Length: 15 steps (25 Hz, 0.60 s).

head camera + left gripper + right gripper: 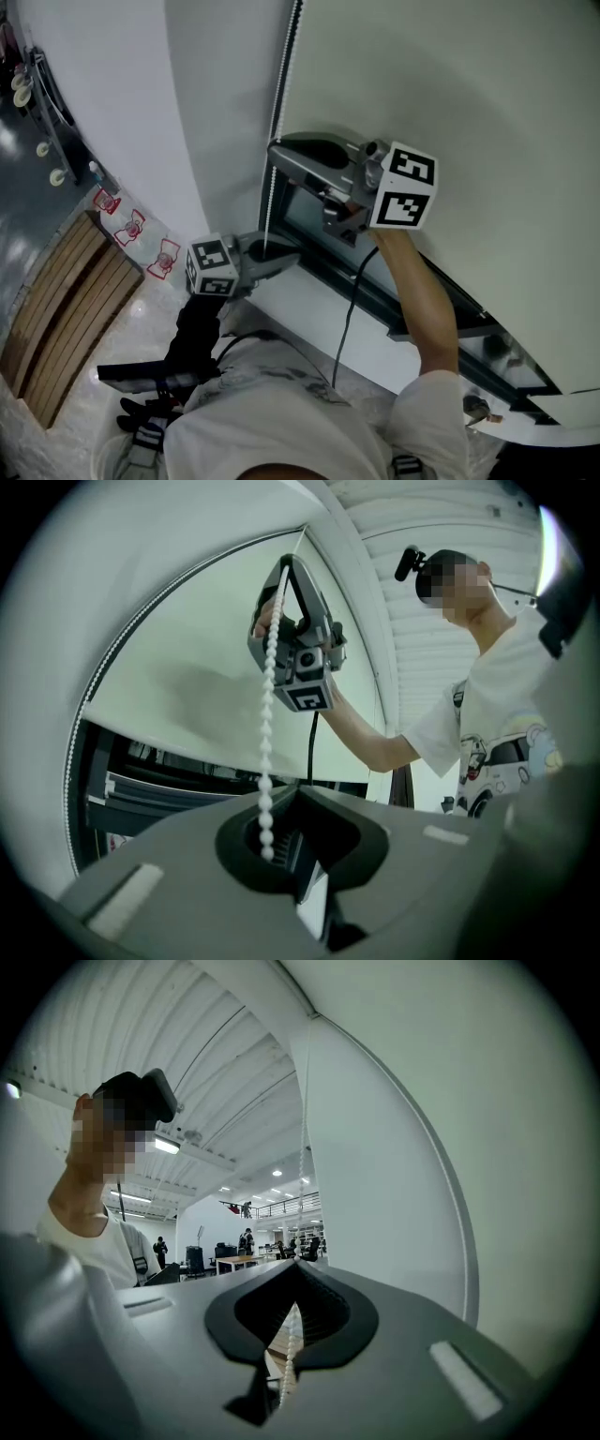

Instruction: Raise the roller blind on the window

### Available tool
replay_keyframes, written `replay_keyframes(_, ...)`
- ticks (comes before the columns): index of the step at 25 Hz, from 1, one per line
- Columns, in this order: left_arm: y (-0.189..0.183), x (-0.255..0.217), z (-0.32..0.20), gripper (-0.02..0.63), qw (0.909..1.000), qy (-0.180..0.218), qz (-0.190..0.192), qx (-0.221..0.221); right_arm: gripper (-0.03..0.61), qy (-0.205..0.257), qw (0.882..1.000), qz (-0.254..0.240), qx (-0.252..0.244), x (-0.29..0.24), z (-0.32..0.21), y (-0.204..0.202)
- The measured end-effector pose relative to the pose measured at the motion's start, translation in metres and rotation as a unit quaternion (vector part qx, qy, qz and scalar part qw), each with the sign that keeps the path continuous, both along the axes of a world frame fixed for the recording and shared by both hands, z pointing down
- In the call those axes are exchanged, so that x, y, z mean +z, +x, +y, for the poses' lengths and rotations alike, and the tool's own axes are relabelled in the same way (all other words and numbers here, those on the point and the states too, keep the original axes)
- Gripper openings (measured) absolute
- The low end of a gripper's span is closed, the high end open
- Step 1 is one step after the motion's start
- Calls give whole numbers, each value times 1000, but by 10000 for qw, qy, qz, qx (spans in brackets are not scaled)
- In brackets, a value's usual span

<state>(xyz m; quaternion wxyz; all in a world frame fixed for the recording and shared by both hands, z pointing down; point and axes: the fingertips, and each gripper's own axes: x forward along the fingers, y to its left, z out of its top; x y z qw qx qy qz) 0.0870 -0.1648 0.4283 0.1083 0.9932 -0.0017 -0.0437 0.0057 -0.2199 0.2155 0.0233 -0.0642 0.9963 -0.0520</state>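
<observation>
One bead chain inside right claw

Pale blind partly lowered, white bead chain

Soft, even light washes the pale roller blind in my head view, with no hard shadows; only the floor at the left is dim, with small glints. Both gripper views bend hard at the edges and fall into black corners. My fingers sit close and blurred, flat grey, and the bead chain shows bright white. Ceiling lamps glare in the right gripper view.
</observation>
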Motion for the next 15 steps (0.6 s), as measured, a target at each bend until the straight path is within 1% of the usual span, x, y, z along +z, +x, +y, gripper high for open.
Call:
replay_keyframes(3,-2,3,1,-3,10000,21,2,0,3,-118,9999,85,-6,25,7,-2)
replay_keyframes(6,-2,2,1,-3,10000,28,11,-14,3,-266,9990,359,-5,57,10,-5)
replay_keyframes(11,-2,1,0,-3,10000,24,10,-26,3,-699,9941,830,-68,121,20,-6)
replay_keyframes(13,-3,1,-1,-3,10000,16,20,-38,3,-841,9928,849,-61,134,21,-3)
replay_keyframes(15,-3,1,-1,-3,10000,25,29,-39,3,-811,9936,790,24,134,19,-1)
